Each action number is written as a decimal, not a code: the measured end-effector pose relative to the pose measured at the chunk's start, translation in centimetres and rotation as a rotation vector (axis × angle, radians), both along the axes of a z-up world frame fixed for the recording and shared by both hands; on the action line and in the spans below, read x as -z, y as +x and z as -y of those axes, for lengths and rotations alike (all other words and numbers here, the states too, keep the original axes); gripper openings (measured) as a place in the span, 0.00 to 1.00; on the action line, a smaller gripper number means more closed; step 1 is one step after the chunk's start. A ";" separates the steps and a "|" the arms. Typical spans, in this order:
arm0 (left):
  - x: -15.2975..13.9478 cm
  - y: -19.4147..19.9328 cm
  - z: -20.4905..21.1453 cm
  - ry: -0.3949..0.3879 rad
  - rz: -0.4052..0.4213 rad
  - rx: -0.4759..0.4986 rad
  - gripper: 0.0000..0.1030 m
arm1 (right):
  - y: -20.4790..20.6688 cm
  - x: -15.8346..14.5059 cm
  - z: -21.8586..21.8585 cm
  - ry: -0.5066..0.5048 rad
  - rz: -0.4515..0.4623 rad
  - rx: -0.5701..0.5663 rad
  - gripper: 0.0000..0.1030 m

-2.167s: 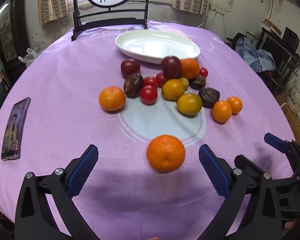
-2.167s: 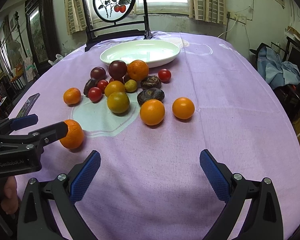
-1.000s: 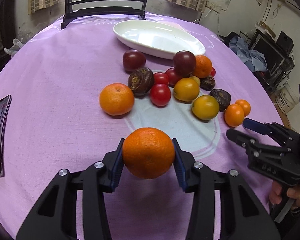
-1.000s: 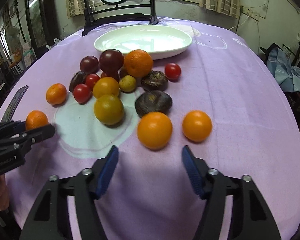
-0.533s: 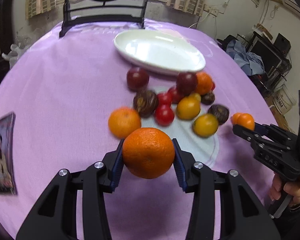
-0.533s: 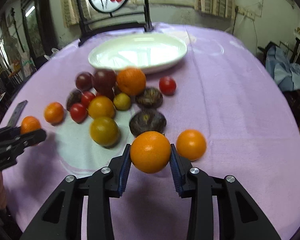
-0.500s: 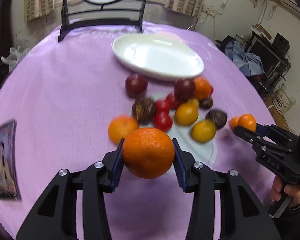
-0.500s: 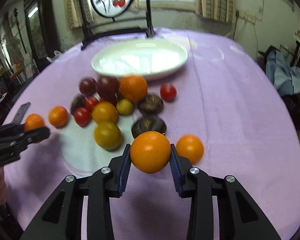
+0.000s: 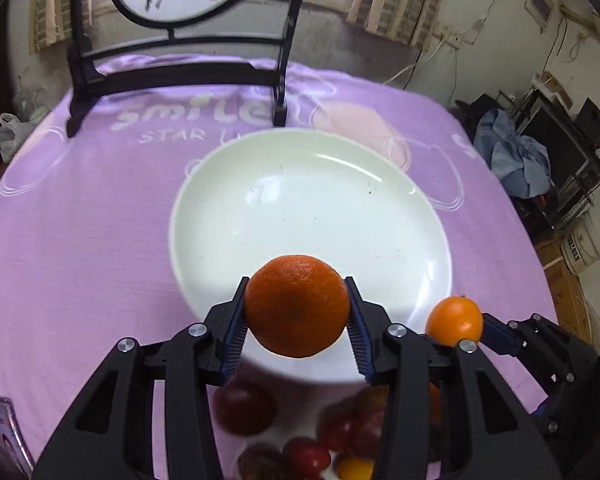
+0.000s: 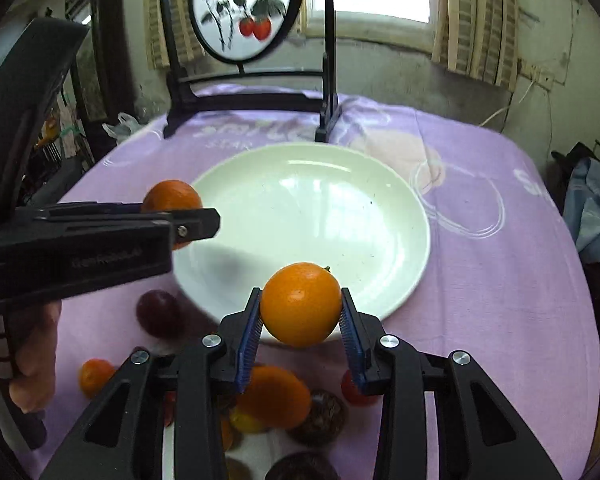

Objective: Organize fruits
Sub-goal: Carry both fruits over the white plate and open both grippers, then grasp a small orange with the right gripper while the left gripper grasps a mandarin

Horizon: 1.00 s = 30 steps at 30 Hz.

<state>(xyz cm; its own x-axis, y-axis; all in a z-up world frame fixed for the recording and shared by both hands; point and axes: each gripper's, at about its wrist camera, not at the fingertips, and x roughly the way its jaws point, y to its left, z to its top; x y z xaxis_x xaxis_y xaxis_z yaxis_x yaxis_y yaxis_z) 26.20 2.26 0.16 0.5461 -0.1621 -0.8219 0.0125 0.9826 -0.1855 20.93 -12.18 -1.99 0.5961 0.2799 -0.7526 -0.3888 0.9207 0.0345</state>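
Observation:
My left gripper (image 9: 296, 320) is shut on a large orange (image 9: 297, 305) and holds it above the near rim of the white plate (image 9: 300, 208). My right gripper (image 10: 300, 320) is shut on a smaller smooth orange (image 10: 301, 304), held above the plate's (image 10: 312, 208) near edge. In the left wrist view the right gripper's orange (image 9: 454, 321) shows at the right. In the right wrist view the left gripper (image 10: 196, 226) and its orange (image 10: 172, 197) show at the left. The plate has no fruit on it.
Remaining fruits lie on the purple cloth below both grippers: dark red plums (image 9: 244, 406), tomatoes (image 9: 306, 458), oranges (image 10: 274, 396), brown fruits (image 10: 320, 412). A black framed stand (image 9: 172, 68) stands behind the plate. A phone (image 9: 4, 428) lies at the left edge.
Both grippers have carried their oranges forward from over the fruit pile to the near edge of the white plate. Both stay shut on their oranges.

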 end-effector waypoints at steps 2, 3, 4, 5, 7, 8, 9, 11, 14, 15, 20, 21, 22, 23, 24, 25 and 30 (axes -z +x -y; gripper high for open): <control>1.4 1.2 0.5 0.020 -0.027 0.007 0.43 | 1.2 1.0 -0.2 -0.015 -0.030 0.011 0.37; 2.1 1.8 0.6 0.026 -0.046 0.002 0.43 | 1.9 1.4 -0.2 -0.011 -0.049 0.013 0.37; 2.6 2.3 0.7 0.026 -0.065 -0.002 0.44 | 1.9 1.8 -0.2 -0.007 -0.063 0.011 0.38; 3.0 2.4 0.7 0.021 -0.076 -0.004 0.49 | 2.0 2.1 -0.3 -0.005 -0.078 0.005 0.41; 2.8 2.1 0.4 -0.002 -0.067 -0.019 0.61 | 1.8 2.1 -0.2 -0.017 -0.057 0.029 0.60; 2.3 1.7 0.2 -0.010 -0.049 -0.029 0.67 | 1.3 1.8 0.1 -0.020 -0.037 0.032 0.60; 1.8 1.2 0.0 -0.014 -0.031 -0.035 0.70 | 0.9 1.6 0.2 -0.021 -0.028 0.024 0.60; 0.4 -0.3 -0.4 -0.011 0.004 -0.035 0.73 | -0.3 1.0 1.1 -0.009 -0.019 0.019 0.60; -1.4 -3.3 -1.0 0.013 0.051 -0.050 0.86 | -2.6 0.0 3.4 0.021 0.008 0.041 0.64; -2.0 -4.7 -1.3 0.023 0.074 -0.054 0.88 | -3.6 -0.2 4.4 0.032 0.019 0.056 0.66; -2.5 -11.3 -2.2 0.052 0.132 -0.046 0.91 | -8.7 0.1 9.4 0.081 0.046 0.121 0.69; -2.1 -12.7 -2.4 0.061 0.136 -0.050 0.91 | -9.5 0.5 10.0 0.070 0.047 0.128 0.69; -1.6 -13.9 -2.4 0.075 0.134 -0.059 0.91 | -10.3 1.1 10.6 0.048 0.042 0.141 0.69; -1.1 -14.7 -2.5 0.090 0.127 -0.066 0.91 | -10.9 1.7 11.1 0.036 0.036 0.156 0.69; -0.5 -15.9 -2.5 0.104 0.117 -0.071 0.91 | -11.5 2.2 11.7 0.041 0.024 0.166 0.69; 0.0 -16.8 -2.6 0.109 0.111 -0.071 0.91 | -12.2 2.7 12.1 0.057 0.002 0.171 0.69; 2.4 -20.8 -2.5 0.090 0.071 -0.073 0.91 | -14.3 4.6 11.8 0.026 -0.038 0.145 0.69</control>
<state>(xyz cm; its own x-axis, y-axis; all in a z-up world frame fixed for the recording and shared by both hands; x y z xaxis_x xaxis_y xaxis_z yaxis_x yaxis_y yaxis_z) 5.40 4.76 -2.26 0.6112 -0.0469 -0.7901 -0.0495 0.9940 -0.0973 6.67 -23.93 -6.62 0.6032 0.2126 -0.7688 -0.2497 0.9657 0.0712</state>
